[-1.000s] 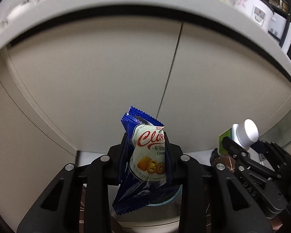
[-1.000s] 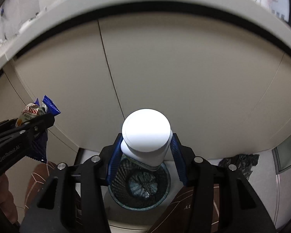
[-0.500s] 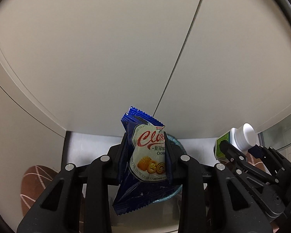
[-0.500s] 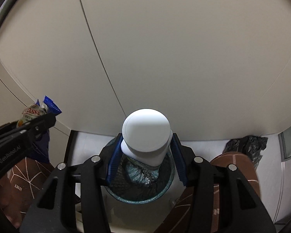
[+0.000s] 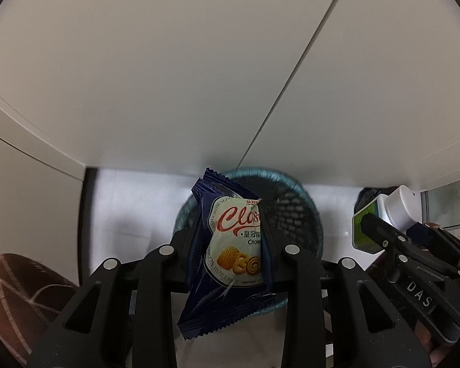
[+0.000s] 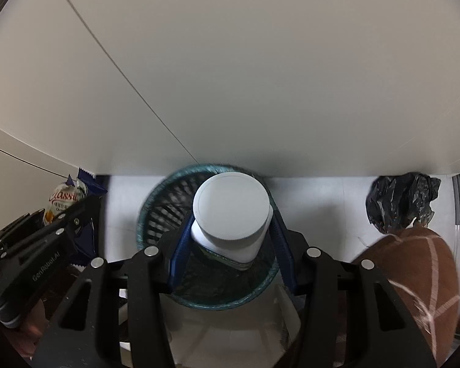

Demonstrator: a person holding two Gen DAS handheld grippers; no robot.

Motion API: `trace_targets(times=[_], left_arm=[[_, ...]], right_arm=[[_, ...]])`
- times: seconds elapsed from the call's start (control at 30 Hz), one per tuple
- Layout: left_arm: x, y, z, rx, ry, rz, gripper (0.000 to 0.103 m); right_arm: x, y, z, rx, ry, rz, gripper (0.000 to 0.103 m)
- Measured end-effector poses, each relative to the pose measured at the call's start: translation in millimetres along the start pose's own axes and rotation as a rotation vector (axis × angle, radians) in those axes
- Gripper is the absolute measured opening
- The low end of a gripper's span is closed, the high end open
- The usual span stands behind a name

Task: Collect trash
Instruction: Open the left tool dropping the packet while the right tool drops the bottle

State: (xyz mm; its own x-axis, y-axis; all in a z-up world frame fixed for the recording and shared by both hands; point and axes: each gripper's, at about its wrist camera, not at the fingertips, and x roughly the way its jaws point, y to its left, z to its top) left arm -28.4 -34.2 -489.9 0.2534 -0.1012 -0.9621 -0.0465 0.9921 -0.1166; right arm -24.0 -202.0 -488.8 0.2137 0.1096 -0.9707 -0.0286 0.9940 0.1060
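Left gripper (image 5: 233,245): clenched on the cookie packet, black fingers pressing it from both sides at the lower centre of the left wrist view; in the right wrist view it shows at the lower left edge.
Cookie packet (image 5: 230,251): dark blue wrapper with a white oval label, red script and pictured biscuits; it stands roughly upright between the fingers, its crimped top edge in front of the bin's rim and its lower end hanging below the grip. In the right wrist view it sits at the left edge, partly behind the left gripper's finger.
Right gripper (image 6: 230,233): grasping the white bottle between its blue-lined pads, lower centre of the right wrist view; seen from the side at the right edge of the left wrist view.
White bottle (image 6: 231,211): round ribbed white cap facing the camera, white body and a strip of green label below it; it overlaps the bin's mouth in the picture.
Bin (image 6: 156,202): round teal mesh wastebasket on the pale floor, mouth open toward both cameras, lower middle of each view, directly behind each held item.
Cabinet doors (image 6: 260,76): plain beige panels filling the upper half of both views, with one thin seam between them.
Black plastic bag (image 6: 401,199): crumpled on the floor at the right of the right wrist view, well apart from the bin.
Brown patterned fabric (image 6: 414,276): lower right of the right wrist view; I cannot tell what it belongs to.
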Motion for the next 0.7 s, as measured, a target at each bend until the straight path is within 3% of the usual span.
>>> trace_targets(times=[0.23, 0.43, 0.6, 0.7], left_arm=[[35, -7, 4, 0.02, 0.062, 0.01, 0.031], [58, -1, 2, 0.039, 0.087, -0.029, 0.032], [57, -5, -2, 0.052, 0.075, -0.026, 0.039], [56, -4, -2, 0.047, 0.07, -0.033, 0.049]], right_arm=[[30, 10, 5, 0.0, 0.047, 0.003, 0.047], [42, 1, 5, 0.007, 0.058, 0.03, 0.047], [39, 7, 5, -0.009, 0.039, 0.025, 0.047], [37, 7, 5, -0.009, 0.024, 0.024, 0.047]])
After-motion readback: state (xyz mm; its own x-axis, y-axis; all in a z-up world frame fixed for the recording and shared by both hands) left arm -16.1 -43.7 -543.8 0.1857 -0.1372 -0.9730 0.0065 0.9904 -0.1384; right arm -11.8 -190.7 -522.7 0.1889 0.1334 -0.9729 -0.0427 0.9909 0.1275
